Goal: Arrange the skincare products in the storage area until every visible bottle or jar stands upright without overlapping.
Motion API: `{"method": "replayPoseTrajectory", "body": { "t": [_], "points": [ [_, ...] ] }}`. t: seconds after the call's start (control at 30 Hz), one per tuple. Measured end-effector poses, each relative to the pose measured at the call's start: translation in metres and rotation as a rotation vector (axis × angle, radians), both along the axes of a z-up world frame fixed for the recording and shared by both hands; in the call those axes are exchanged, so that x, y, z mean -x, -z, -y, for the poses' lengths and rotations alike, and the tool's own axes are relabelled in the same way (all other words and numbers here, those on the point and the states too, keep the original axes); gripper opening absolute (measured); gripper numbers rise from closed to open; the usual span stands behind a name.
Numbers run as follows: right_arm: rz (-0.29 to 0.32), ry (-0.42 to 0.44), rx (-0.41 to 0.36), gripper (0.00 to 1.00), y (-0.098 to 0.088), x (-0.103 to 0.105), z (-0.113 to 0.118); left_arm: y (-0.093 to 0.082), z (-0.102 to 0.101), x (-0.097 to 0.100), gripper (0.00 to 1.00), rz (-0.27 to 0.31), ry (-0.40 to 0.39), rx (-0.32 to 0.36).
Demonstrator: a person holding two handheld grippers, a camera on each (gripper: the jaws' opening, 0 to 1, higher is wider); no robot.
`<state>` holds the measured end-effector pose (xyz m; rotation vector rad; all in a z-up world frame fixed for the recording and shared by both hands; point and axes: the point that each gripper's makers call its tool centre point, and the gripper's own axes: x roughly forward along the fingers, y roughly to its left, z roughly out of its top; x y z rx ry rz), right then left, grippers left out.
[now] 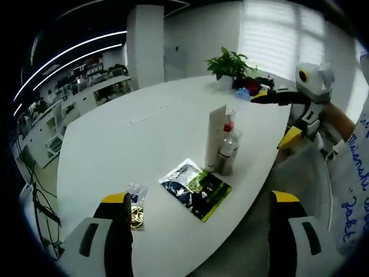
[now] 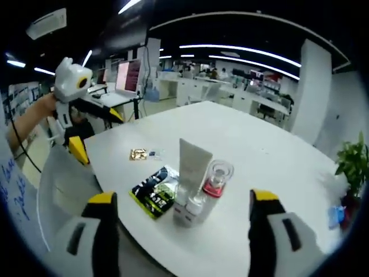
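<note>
Counter [image 1: 144, 144]: white, oval, carries all the items; seen from both sides in the two views [image 2: 259, 167].
Plant [image 1: 229, 63]: green, potted, at the far end of the counter in the left gripper view; at the right edge in the right gripper view [image 2: 353, 164].
Left hand-held gripper [image 1: 199, 199]: jaws spread wide apart, nothing between them, held above the counter edge; it enters the right gripper view from the left [image 2: 86, 127], held by a hand, clear of the items.
Right hand-held gripper [image 2: 183, 199]: jaws spread wide, nothing held; it shows in the left gripper view at the right [image 1: 285, 118], beyond the counter edge.
Flat packet [image 1: 196, 188]: dark with green print, lies flat on the counter just beside the skincare group [image 2: 154, 190].
White tube [image 1: 215, 137]: stands upright, tallest of the group [image 2: 190, 167].
Clear bottle [image 1: 228, 147]: red band at the neck, upright, touching or just beside the tube [image 2: 214, 182].
Small clear packet [image 1: 136, 210]: gold contents, lies flat, apart from the group [image 2: 140, 154].
</note>
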<state>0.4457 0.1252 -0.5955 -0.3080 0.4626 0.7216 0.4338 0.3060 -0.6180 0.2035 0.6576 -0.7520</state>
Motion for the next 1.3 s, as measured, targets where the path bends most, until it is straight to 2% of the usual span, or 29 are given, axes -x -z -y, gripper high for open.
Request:
{"method": "replayPoseTrajectory", "body": {
  "t": [0.17, 0.33, 0.43, 0.57, 0.77, 0.87, 1.07, 1.3],
  "points": [
    [0.003, 0.015, 0.029, 0.99, 0.001, 0.002, -0.002, 0.002, -0.01, -0.008, 0.97, 0.007, -0.006, -0.007],
    [-0.012, 0.033, 0.0, 1.0, -0.001, 0.001, -0.008, 0.007, -0.021, -0.013, 0.97, -0.001, 0.014, -0.021],
    [-0.014, 0.052, 0.034, 1.0, 0.0, 0.001, -0.008, 0.013, -0.031, -0.015, 0.97, -0.014, 0.017, -0.037],
    [-0.017, 0.077, 0.025, 1.0, 0.0, 0.0, -0.007, 0.024, -0.043, -0.021, 0.97, -0.035, 0.007, -0.047],
    [0.024, 0.096, 0.05, 1.0, -0.002, -0.005, -0.006, 0.04, -0.058, -0.035, 0.97, -0.065, -0.031, -0.059],
    [0.023, 0.098, 0.057, 1.0, 0.0, -0.006, -0.005, 0.05, -0.062, -0.038, 0.97, -0.081, -0.035, -0.084],
    [0.009, 0.098, 0.078, 1.0, 0.004, -0.008, -0.002, 0.068, -0.07, -0.054, 0.96, -0.119, -0.055, -0.091],
    [-0.002, 0.111, 0.062, 1.0, 0.004, -0.012, 0.0, 0.087, -0.08, -0.072, 0.94, -0.161, -0.077, -0.107]
  ]
}}
